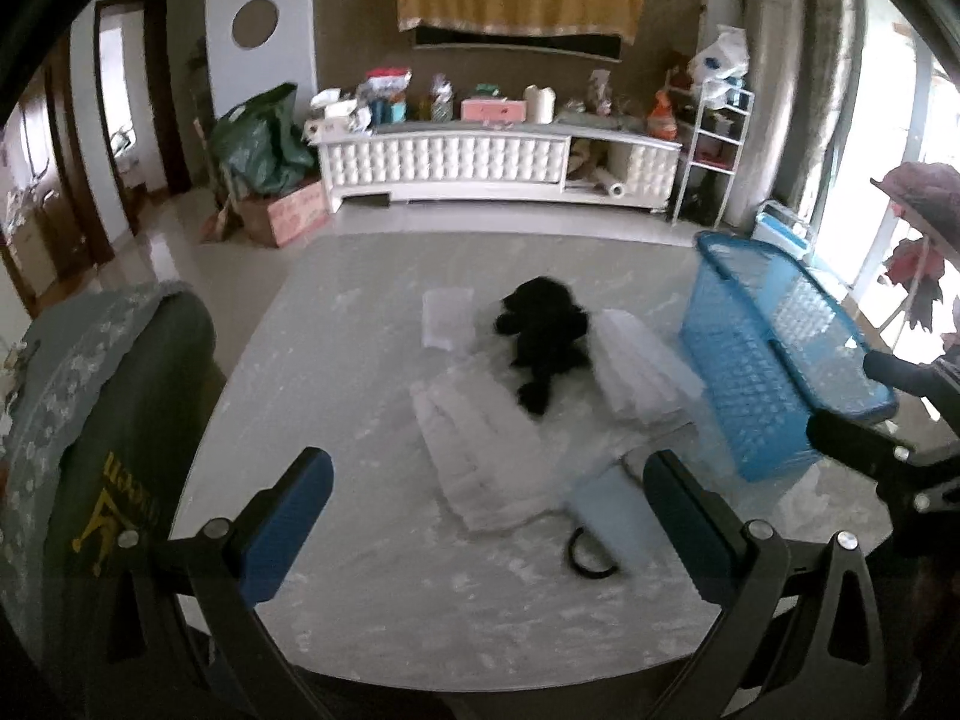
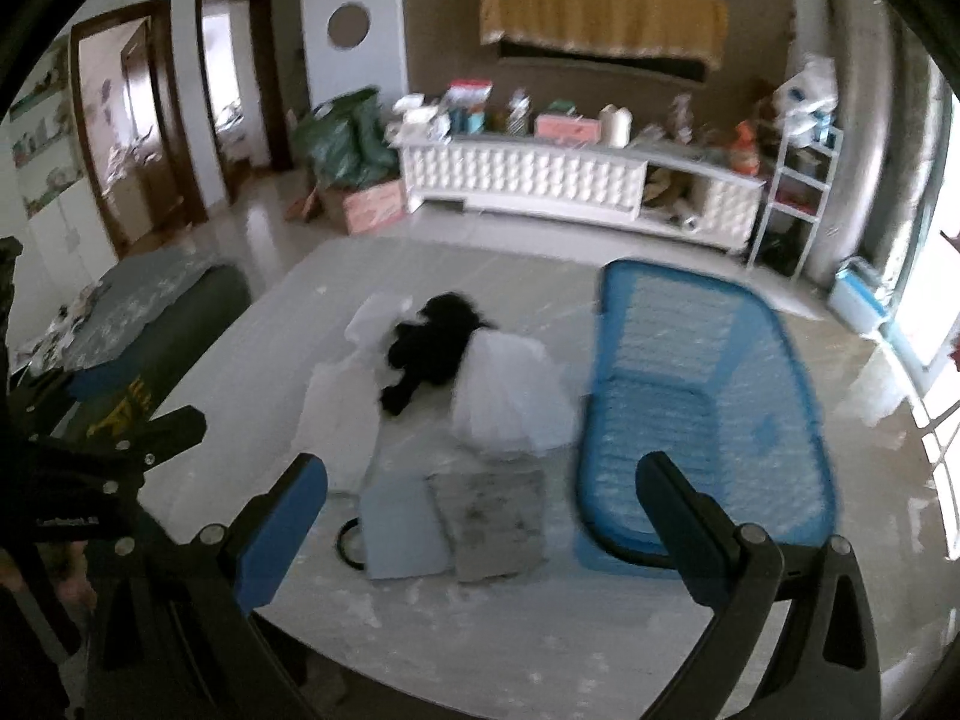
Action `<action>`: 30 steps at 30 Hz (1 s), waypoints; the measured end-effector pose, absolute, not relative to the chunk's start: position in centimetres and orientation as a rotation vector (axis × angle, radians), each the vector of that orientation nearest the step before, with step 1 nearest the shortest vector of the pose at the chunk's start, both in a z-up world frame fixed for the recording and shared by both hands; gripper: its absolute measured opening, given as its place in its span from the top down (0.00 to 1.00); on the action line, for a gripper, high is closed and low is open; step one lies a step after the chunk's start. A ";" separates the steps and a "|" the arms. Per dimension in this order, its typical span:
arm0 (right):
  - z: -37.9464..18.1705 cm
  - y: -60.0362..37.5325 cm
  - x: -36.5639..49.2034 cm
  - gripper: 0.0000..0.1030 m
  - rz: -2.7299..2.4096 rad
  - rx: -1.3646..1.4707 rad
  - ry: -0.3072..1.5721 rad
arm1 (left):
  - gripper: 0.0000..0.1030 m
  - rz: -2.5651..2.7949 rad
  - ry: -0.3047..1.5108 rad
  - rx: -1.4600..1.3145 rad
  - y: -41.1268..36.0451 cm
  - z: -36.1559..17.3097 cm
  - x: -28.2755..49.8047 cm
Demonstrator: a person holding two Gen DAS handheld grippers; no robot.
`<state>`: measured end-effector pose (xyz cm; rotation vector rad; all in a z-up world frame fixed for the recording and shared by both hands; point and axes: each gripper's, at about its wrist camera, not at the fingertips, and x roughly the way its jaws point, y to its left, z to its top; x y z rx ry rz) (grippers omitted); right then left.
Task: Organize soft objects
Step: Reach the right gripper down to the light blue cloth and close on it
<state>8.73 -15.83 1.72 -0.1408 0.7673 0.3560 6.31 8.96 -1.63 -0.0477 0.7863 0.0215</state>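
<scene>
A black plush toy [image 1: 543,342] lies on a pile of white foam sheets [image 1: 480,438] in the middle of the grey table [image 1: 360,600]. A pale blue pad [image 1: 618,516] and a black ring [image 1: 591,555] lie in front of the pile. A blue plastic basket [image 1: 768,354] stands to the right. My left gripper [image 1: 486,528] is open and empty above the table's near side. In the right wrist view the toy [image 2: 429,345], white sheets [image 2: 510,396], blue pad [image 2: 402,525], a grey pad [image 2: 495,519] and the basket [image 2: 702,420] show. My right gripper [image 2: 480,531] is open and empty.
A chair back with grey-green cover [image 1: 102,420] stands at the table's left edge. Beyond the table a white TV cabinet [image 1: 480,162] with clutter, a green bag [image 1: 261,138] on a box, and a white shelf rack [image 1: 714,144] line the far wall.
</scene>
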 end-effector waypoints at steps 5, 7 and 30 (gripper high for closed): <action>0.0 -13.2 9.9 0.00 0.399 -0.193 0.839 | 0.00 0.048 0.852 -0.036 10.5 -3.5 7.4; -0.6 -12.4 10.3 0.00 0.410 -0.211 0.865 | 0.00 0.035 0.874 -0.023 10.7 -4.5 7.7; -9.3 -8.9 11.9 0.23 0.395 -0.440 1.159 | 0.00 0.016 1.025 -0.096 13.6 -12.8 10.5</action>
